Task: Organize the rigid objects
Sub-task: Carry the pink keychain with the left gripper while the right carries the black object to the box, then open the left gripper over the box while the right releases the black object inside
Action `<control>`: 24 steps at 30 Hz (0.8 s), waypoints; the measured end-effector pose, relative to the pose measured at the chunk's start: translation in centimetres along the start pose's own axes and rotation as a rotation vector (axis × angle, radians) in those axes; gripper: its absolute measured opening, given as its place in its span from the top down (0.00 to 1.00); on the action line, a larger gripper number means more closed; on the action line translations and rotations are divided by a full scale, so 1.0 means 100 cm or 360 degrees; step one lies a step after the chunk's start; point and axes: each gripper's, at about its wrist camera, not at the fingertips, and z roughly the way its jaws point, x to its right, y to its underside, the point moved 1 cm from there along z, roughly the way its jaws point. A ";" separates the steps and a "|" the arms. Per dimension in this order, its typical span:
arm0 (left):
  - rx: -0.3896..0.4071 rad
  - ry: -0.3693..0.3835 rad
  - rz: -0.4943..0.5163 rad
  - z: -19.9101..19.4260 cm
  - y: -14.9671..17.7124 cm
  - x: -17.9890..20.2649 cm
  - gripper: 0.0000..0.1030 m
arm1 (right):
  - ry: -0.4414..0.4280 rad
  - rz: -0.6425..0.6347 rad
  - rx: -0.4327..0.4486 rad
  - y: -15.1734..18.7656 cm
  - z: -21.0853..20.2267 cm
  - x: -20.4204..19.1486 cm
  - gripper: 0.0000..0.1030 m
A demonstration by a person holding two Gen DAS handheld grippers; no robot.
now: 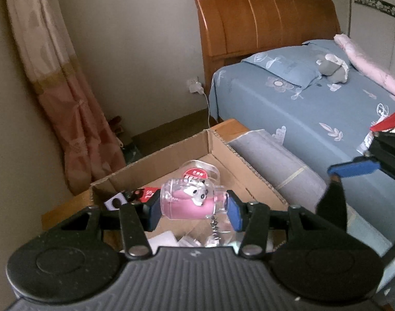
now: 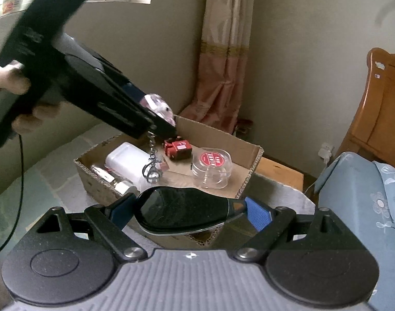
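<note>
Left wrist view: left tongs [image 1: 195, 208] clamped on a clear keychain charm [image 1: 193, 202], pink inside, held above the cardboard box [image 1: 223, 153].

Right wrist view: right tongs [image 2: 189, 213] closed around a black glossy case [image 2: 184, 212], held just before the box's near wall. Charm's dangling chain [image 2: 152, 160] should be lowered clear of items inside the box before release.

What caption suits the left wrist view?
Left gripper holds a clear keychain charm with pink filling over an open cardboard box, beside a blue bed.
</note>
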 end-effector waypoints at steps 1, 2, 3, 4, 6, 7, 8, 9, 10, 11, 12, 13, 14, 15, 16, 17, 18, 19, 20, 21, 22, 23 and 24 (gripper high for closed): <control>-0.0003 0.0019 0.0004 0.004 -0.001 0.002 0.52 | 0.0008 0.0003 0.0000 -0.001 0.000 0.001 0.10; -0.0004 0.0029 0.0013 0.008 -0.001 0.006 0.52 | 0.0014 0.0009 -0.0002 -0.001 0.001 0.003 0.10; -0.0007 0.0034 0.0025 0.013 -0.003 0.009 0.52 | 0.0022 0.0017 -0.0006 -0.001 0.002 0.006 0.10; -0.0012 0.0040 0.0030 0.017 -0.005 0.011 0.52 | 0.0028 0.0023 -0.0010 -0.001 0.002 0.008 0.10; -0.0013 0.0065 0.0017 0.024 -0.009 0.015 0.52 | 0.0037 0.0026 -0.0017 0.000 0.003 0.010 0.10; -0.0014 0.0079 0.0008 0.028 -0.011 0.016 0.52 | 0.0042 0.0027 -0.0022 0.000 0.005 0.010 0.10; -0.0011 0.0099 0.0003 0.031 -0.013 0.017 0.52 | 0.0042 0.0028 -0.0026 0.001 0.006 0.011 0.10; -0.0009 0.0118 0.0007 0.033 -0.013 0.020 0.46 | 0.0039 0.0033 -0.0030 0.001 0.006 0.011 0.10; -0.0005 0.0125 0.0016 0.035 -0.013 0.022 0.41 | 0.0037 0.0037 -0.0036 0.001 0.008 0.011 0.10; -0.0005 0.0119 0.0014 0.035 -0.013 0.022 0.25 | 0.0039 0.0035 -0.0043 0.002 0.009 0.011 0.10; 0.0010 0.0105 0.0003 0.034 -0.012 0.023 0.11 | 0.0041 0.0033 -0.0047 0.001 0.010 0.011 0.10; 0.0035 0.0092 -0.0001 0.032 -0.011 0.023 0.08 | 0.0041 0.0032 -0.0053 0.001 0.011 0.010 0.10; 0.0056 0.0093 0.0000 0.028 -0.009 0.022 0.08 | 0.0039 0.0028 -0.0057 0.000 0.011 0.010 0.10; 0.0058 0.0103 0.0001 0.026 -0.008 0.020 0.08 | 0.0039 0.0026 -0.0058 0.000 0.012 0.009 0.10; 0.0051 0.0107 -0.0009 0.024 -0.006 0.016 0.08 | 0.0037 0.0025 -0.0059 -0.001 0.012 0.009 0.10; 0.0048 0.0104 -0.0027 0.021 -0.003 0.013 0.07 | 0.0033 0.0023 -0.0061 -0.003 0.013 0.008 0.10; 0.0046 0.0100 -0.0042 0.018 0.000 0.009 0.07 | 0.0031 0.0021 -0.0060 -0.004 0.014 0.008 0.10; 0.0044 0.0089 -0.0054 0.016 0.004 0.005 0.07 | 0.0030 0.0020 -0.0059 -0.006 0.014 0.007 0.10; 0.0040 0.0074 -0.0062 0.013 0.008 0.001 0.07 | 0.0026 0.0018 -0.0058 -0.008 0.015 0.006 0.10; 0.0034 0.0053 -0.0069 0.010 0.014 -0.004 0.07 | 0.0022 0.0019 -0.0057 -0.010 0.016 0.005 0.10; 0.0035 0.0037 -0.0073 0.006 0.019 -0.008 0.07 | 0.0018 0.0022 -0.0062 -0.012 0.019 0.005 0.10; 0.0033 0.0024 -0.0077 0.003 0.024 -0.012 0.07 | 0.0015 0.0024 -0.0070 -0.015 0.021 0.004 0.10; 0.0028 0.0006 -0.0081 0.001 0.030 -0.017 0.07 | 0.0014 0.0023 -0.0077 -0.018 0.023 0.003 0.10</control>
